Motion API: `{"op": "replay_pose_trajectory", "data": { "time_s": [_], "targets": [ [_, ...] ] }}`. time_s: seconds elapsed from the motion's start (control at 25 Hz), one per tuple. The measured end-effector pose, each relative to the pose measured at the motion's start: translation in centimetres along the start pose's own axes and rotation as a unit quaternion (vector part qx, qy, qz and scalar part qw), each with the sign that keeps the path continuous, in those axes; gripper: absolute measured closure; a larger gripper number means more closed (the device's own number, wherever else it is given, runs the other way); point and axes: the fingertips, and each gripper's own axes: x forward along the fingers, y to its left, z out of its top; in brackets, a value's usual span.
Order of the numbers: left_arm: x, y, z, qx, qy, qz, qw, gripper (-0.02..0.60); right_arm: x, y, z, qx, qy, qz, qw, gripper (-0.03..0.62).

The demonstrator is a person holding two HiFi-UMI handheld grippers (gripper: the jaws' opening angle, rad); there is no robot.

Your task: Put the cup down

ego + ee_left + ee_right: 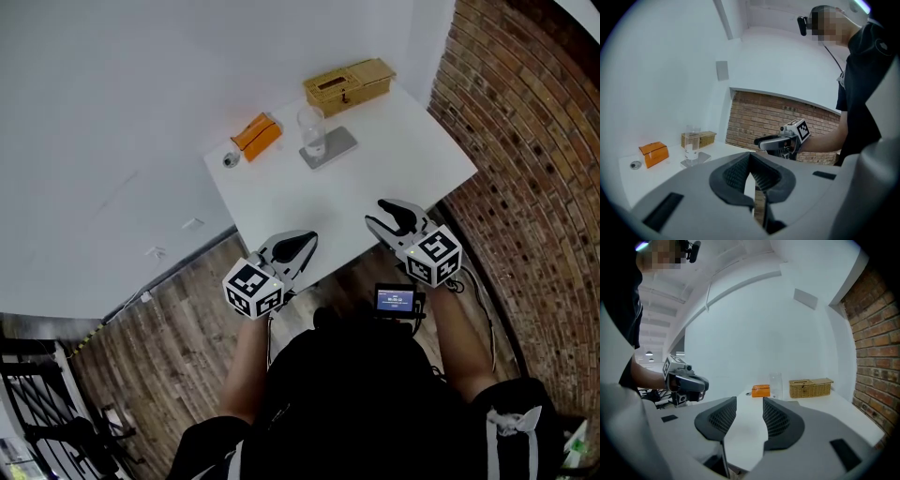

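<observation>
A clear glass cup stands upright on a grey slab at the far side of the white table; no gripper touches it. It also shows in the left gripper view as the cup and in the right gripper view as the cup. My left gripper hovers at the table's near edge with its jaws closed together and nothing in them. My right gripper hangs over the near right part of the table, its jaws a little apart with nothing between them.
An orange box and a small round object lie at the table's far left. A wicker box sits at the far edge behind the cup. A brick wall runs along the right; wooden floor lies below the near edge.
</observation>
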Motion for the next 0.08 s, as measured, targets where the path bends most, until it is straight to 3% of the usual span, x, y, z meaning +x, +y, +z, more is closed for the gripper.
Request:
{"op": "replay_pose_trajectory", "data": {
  "time_s": [0.08],
  "targets": [
    [-0.10, 0.18, -0.12, 0.000, 0.002, 0.003, 1.0000, 0.574, 0.08, -0.01, -0.05, 0.000, 0.000, -0.001, 1.000, 0.412]
  ]
}}
